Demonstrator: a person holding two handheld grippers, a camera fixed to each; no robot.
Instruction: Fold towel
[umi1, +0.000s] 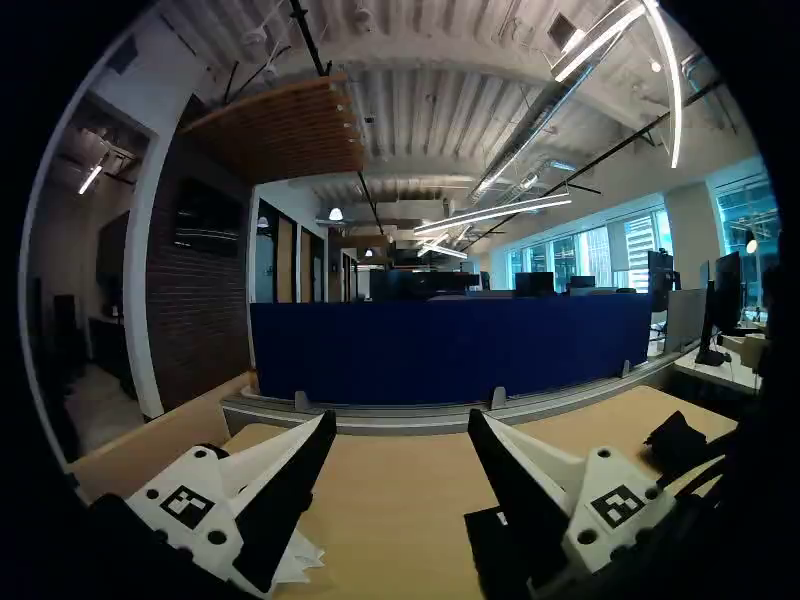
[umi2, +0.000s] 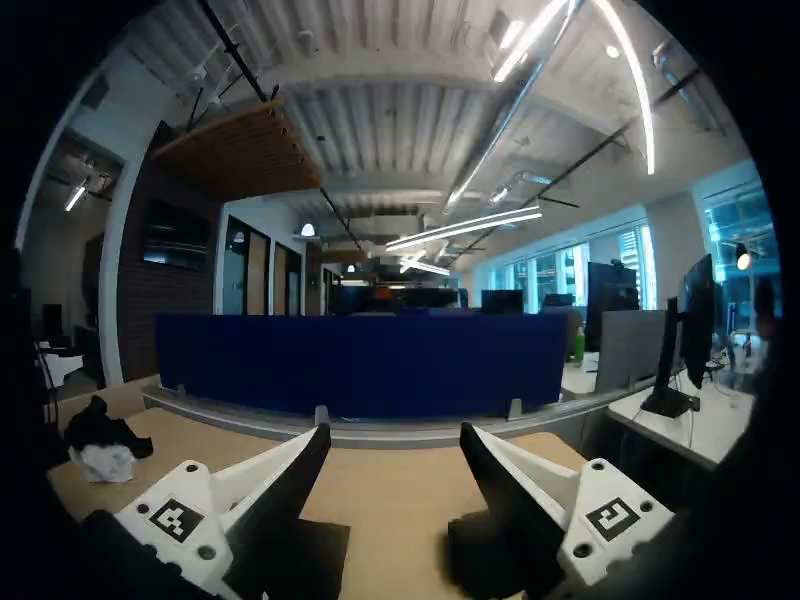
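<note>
A dark crumpled cloth (umi1: 678, 440), probably the towel though it is small and dim at the edge of both pictures, sits bunched on the wooden table (umi1: 400, 510), with no long axis to read. In the left gripper view it lies ahead and off to the right. In the right gripper view it lies ahead and off to the left, with a white crumpled wad (umi2: 105, 463) just beside it. So it sits between the two tools, and neither looks clearly nearer. The left gripper (umi1: 400, 418) and right gripper (umi2: 393, 430) both have their fingers spread wide with nothing between them, aimed at the blue partition (umi1: 450, 350). Each would need to turn inward to reach the cloth.
</note>
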